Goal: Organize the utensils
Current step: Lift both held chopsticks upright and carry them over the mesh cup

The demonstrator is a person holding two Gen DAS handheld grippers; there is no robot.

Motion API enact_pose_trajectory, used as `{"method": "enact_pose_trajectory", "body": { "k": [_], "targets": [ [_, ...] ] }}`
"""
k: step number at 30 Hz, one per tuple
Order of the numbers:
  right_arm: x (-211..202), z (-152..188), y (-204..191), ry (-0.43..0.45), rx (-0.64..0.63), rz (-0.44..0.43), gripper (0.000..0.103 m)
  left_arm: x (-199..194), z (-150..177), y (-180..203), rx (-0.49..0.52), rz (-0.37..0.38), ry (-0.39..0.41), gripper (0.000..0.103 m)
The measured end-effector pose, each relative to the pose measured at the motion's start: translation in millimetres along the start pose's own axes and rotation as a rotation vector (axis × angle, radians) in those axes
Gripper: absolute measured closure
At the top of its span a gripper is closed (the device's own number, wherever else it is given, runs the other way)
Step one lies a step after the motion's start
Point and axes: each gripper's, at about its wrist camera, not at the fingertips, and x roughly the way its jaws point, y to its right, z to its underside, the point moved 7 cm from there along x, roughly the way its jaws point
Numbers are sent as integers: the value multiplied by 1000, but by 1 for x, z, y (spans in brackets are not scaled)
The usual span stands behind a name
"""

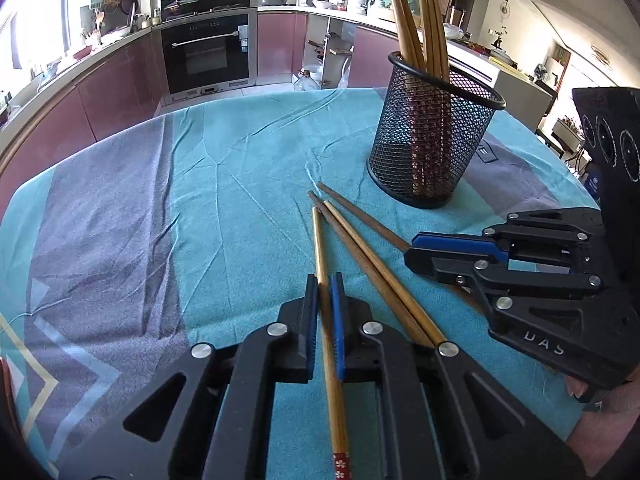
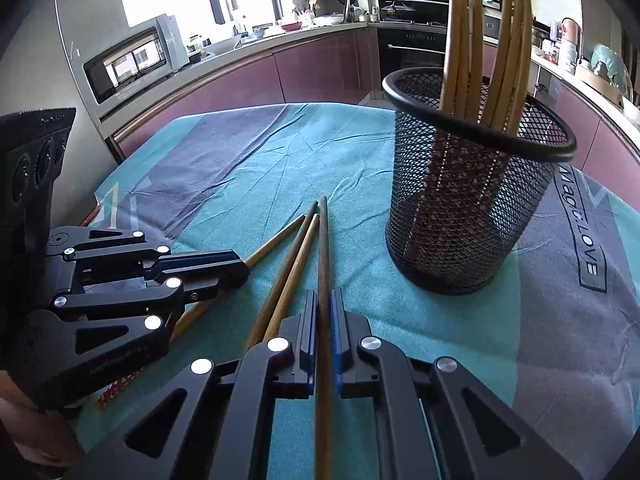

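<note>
A black mesh holder [image 1: 434, 132] stands on the teal tablecloth with several wooden chopsticks upright in it; it also shows in the right wrist view [image 2: 472, 208]. Several loose chopsticks lie in front of it. My left gripper [image 1: 325, 284] is shut on a light wooden chopstick [image 1: 320, 248] with a red patterned end. My right gripper [image 2: 324, 298] is shut on a dark brown chopstick [image 2: 323, 248]. Two more chopsticks [image 1: 360, 256] lie between the grippers, also in the right wrist view [image 2: 288, 264]. The right gripper [image 1: 424, 254] shows in the left view, the left gripper [image 2: 236, 266] in the right.
The table is covered by a teal and purple cloth [image 1: 200, 184] with wrinkles. Kitchen counters, an oven [image 1: 208, 56] and a microwave [image 2: 132, 60] ring the far side. The table edge runs close behind the holder.
</note>
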Motion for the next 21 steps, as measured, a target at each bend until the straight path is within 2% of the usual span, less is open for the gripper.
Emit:
{"method": "enact_pose_trajectory", "body": {
  "k": [10,21],
  "targets": [
    [-33,-4,-3,82,9,-69,98,-20,-6,-7,-30,33,33,96],
    [-72,-14,6,178,49,-96,98,-66,-24,-6,-43,134,120,96]
  ]
}}
